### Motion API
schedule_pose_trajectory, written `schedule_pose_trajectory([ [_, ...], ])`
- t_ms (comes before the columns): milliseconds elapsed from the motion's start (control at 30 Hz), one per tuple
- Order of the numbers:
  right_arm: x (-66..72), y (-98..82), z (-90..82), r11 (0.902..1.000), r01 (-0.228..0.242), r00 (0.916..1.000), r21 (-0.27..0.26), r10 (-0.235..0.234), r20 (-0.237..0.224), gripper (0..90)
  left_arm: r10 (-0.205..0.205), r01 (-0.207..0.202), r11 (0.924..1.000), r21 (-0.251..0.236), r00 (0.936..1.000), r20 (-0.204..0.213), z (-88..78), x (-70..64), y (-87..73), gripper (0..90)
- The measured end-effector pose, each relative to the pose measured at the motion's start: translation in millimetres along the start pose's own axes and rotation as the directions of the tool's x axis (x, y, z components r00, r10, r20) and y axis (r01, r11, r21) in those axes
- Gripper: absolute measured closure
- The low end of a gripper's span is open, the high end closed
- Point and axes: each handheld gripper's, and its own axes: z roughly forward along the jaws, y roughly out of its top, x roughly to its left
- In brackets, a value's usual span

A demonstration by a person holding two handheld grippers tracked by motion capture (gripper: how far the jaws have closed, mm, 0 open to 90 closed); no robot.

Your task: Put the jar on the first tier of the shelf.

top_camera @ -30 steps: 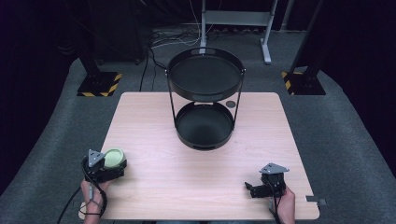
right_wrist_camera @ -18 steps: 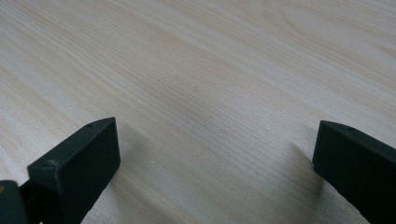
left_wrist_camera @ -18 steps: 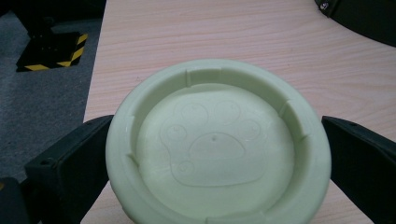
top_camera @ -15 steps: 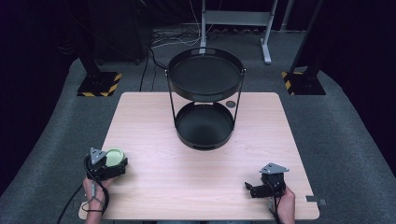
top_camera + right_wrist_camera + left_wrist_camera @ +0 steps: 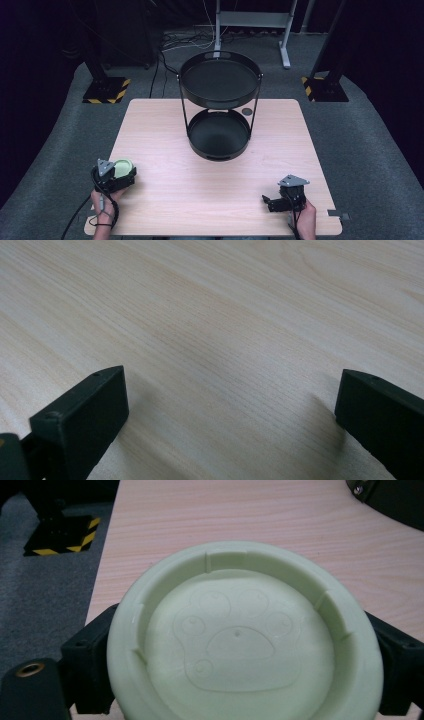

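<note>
A pale green round bowl (image 5: 240, 640) with a paw print moulded in its base sits between the jaws of my left gripper (image 5: 119, 172), which is shut on it near the table's front left corner; the same bowl (image 5: 123, 166) shows in the high view. My right gripper (image 5: 272, 203) rests low over the front right of the table, jaws wide apart with bare wood between them. Its fingers (image 5: 82, 415) show in the right gripper view.
A black two-tier round tray stand (image 5: 220, 102) stands at the middle back of the light wooden table (image 5: 200, 185). Grey carpet surrounds the table. Black stands with yellow-striped bases (image 5: 106, 92) sit on the floor behind it.
My left gripper with the green bowl has shifted slightly toward the front of the table. The right gripper has stayed in place.
</note>
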Motion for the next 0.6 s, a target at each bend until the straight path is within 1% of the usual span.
schedule_pose_trajectory([
  [133, 0.1, 0.0, -0.1, 1.0000, 0.000, 1.0000, 0.000, 0.000, 0.001, 0.1, -0.002, 0.002, 1.0000, 0.000, 1.0000, -0.005, -0.2, -0.8, 0.1, 11.2],
  [333, -0.3, 0.0, 0.1, 1.0000, 0.000, 1.0000, 0.001, 0.000, -0.001, 0.1, -0.003, 0.003, 1.0000, 0.004, 1.0000, -0.002, -1.1, -2.5, 0.9, 11.4],
  [600, 0.1, 0.0, -0.1, 1.0000, 0.001, 1.0000, -0.001, -0.001, 0.001, 0.1, 0.003, -0.003, 1.0000, -0.001, 0.9999, 0.014, -4.7, -7.1, 7.3, 11.3],
])
